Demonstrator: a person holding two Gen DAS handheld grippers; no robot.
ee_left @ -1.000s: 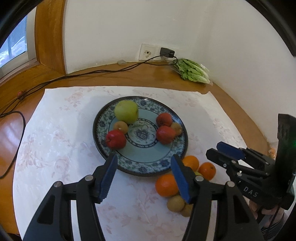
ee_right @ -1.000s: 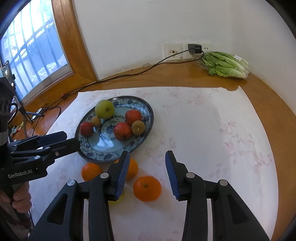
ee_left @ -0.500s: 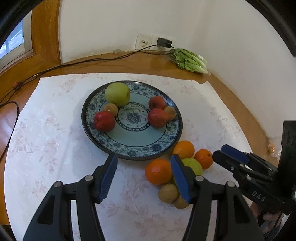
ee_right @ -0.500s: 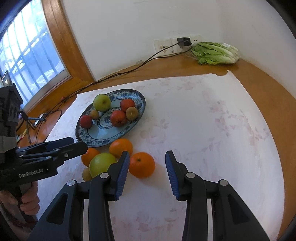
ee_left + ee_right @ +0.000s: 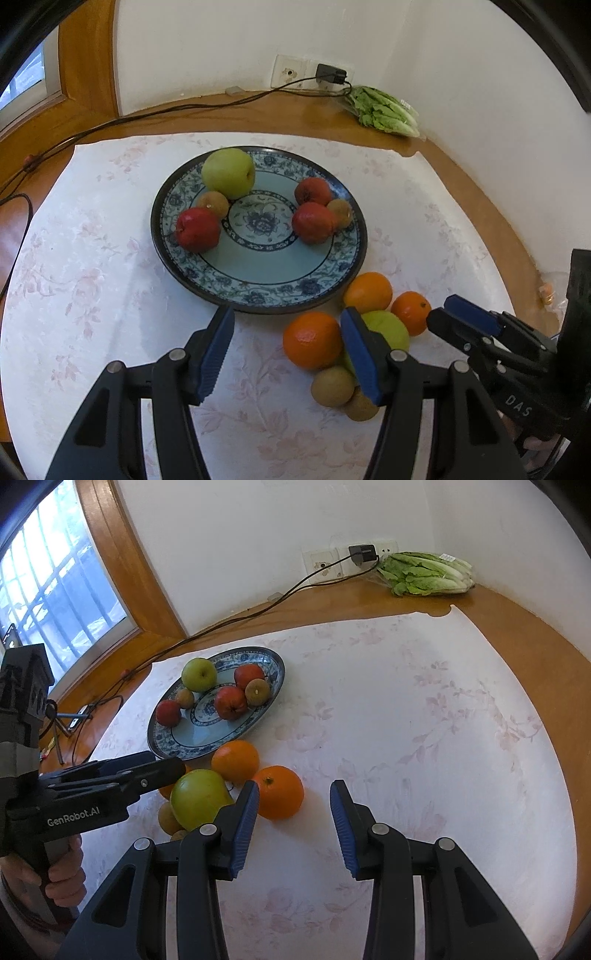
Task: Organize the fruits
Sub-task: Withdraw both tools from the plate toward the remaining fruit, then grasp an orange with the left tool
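A blue patterned plate (image 5: 258, 291) (image 5: 275, 664) holds a green apple (image 5: 228, 172), three red fruits and two small brown fruits. Beside its near right rim lies a loose cluster on the cloth: three oranges (image 5: 312, 339) (image 5: 279, 792), a green apple (image 5: 388, 326) (image 5: 197, 797) and two brown kiwis (image 5: 332, 386). My left gripper (image 5: 288, 350) is open and empty, above the cloth just before the plate, its right finger over the cluster. My right gripper (image 5: 293, 825) is open and empty, just right of the cluster; it also shows in the left wrist view (image 5: 458, 321).
A white floral cloth (image 5: 424, 709) covers a wooden table. A bagged lettuce (image 5: 428, 574) lies at the back by the wall socket with a plugged charger (image 5: 364, 554) and cable. A window is at the left. The cloth right of the fruit is bare.
Both grippers have pulled back and risen a little, so the plate and fruit cluster sit further up in both views. Both stay open. No fruit has moved.
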